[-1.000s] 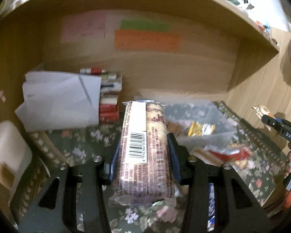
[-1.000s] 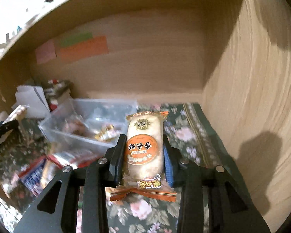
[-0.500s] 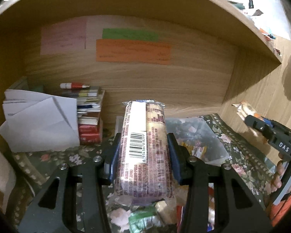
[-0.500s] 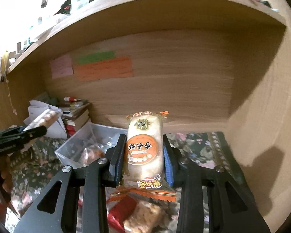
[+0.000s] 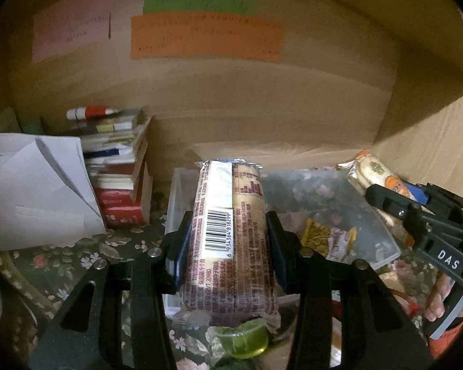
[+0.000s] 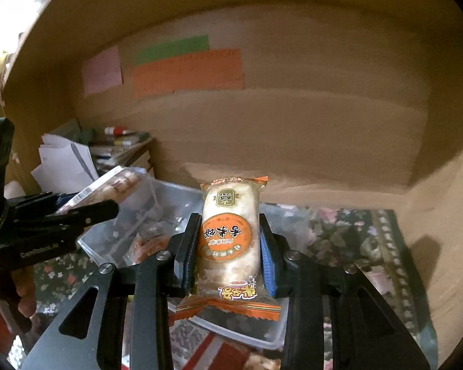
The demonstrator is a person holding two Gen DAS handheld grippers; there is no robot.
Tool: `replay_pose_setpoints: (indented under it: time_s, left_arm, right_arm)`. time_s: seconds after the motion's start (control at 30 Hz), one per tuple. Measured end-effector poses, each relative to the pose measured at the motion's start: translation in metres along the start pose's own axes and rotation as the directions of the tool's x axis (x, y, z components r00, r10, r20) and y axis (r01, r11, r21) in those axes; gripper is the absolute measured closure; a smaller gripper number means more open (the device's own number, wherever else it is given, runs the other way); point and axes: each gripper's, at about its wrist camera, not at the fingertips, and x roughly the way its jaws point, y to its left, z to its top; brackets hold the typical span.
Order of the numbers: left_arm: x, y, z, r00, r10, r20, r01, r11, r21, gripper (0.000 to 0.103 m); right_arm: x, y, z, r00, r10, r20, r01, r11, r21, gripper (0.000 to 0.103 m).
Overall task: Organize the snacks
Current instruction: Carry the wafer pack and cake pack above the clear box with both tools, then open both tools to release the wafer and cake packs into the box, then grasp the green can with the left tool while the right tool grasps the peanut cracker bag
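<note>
Snack bin (image 5: 382, 246), the clear plastic one, is my reference. Left of it: loose papers (image 5: 37, 191) and stacked books (image 5: 120, 178). Over its left end, left gripper (image 5: 228, 240) is clamped on a brown barcoded bar (image 5: 231, 234). Over its right side, right gripper (image 6: 228, 243) pinches an orange rice cracker pack (image 6: 230, 234).

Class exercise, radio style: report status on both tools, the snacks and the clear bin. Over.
Left tool shut on barcoded snack pack. Right tool shut on orange rice cracker pack. Both over clear bin, already holding snacks. Nothing blocking.
</note>
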Motion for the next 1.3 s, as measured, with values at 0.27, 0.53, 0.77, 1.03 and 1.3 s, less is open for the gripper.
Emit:
replay_pose_setpoints:
  time_s: [0.27,0.53,0.77,1.03,1.3]
  left_arm:
    - [0.027,0.004,-0.003,0.997,-0.019,-0.070,0.018,1.000,-0.009,0.058]
    - [0.023,0.002,-0.004,0.997,-0.024,-0.069,0.024,1.000,-0.010,0.058]
    - [-0.013,0.001,-0.007,1.000,-0.020,-0.020,0.020,1.000,0.004,0.056]
    - [-0.061,0.003,-0.018,0.999,-0.001,0.046,0.000,1.000,0.022,0.049]
    - [-0.083,0.009,-0.046,0.999,0.016,0.029,-0.016,0.999,0.030,0.046]
  right_arm:
    - [0.022,0.001,-0.002,0.996,0.012,-0.091,-0.015,0.999,-0.030,0.071]
    - [0.020,-0.001,0.000,0.995,0.006,-0.097,-0.008,1.000,-0.023,0.060]
    - [0.001,-0.003,0.004,0.998,0.004,-0.057,-0.005,1.000,-0.019,0.057]
    - [-0.045,-0.004,0.004,1.000,-0.012,0.021,0.012,1.000,-0.021,0.054]
    - [-0.086,-0.013,-0.018,0.997,-0.047,0.064,0.048,0.999,-0.005,0.049]
